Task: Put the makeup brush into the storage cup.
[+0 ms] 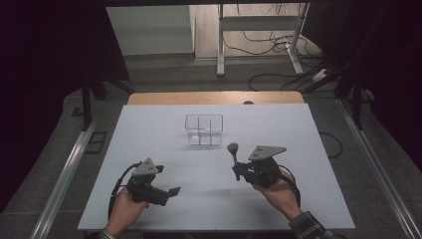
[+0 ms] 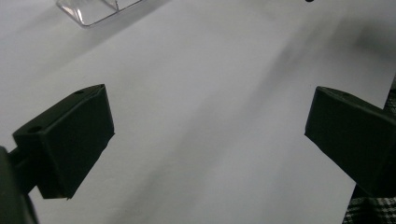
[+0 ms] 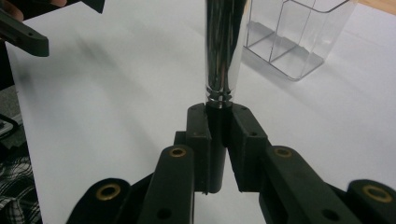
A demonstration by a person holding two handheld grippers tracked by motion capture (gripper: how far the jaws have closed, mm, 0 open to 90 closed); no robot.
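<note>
Two grippers, no legible txt: right gripper (image 3: 219, 135) fingers clamp spoon (image 3: 223, 51); left gripper (image 2: 205, 140) fingers wide, empty.

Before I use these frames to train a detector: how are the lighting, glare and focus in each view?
High view: dim, dark surround, white table evenly lit, clear organizer faint. Left gripper view: jaws soft, table streaked with blurry shadows. Right gripper view: sharp, bright streaks of glare on the shiny metal handle held by the right gripper.
</note>
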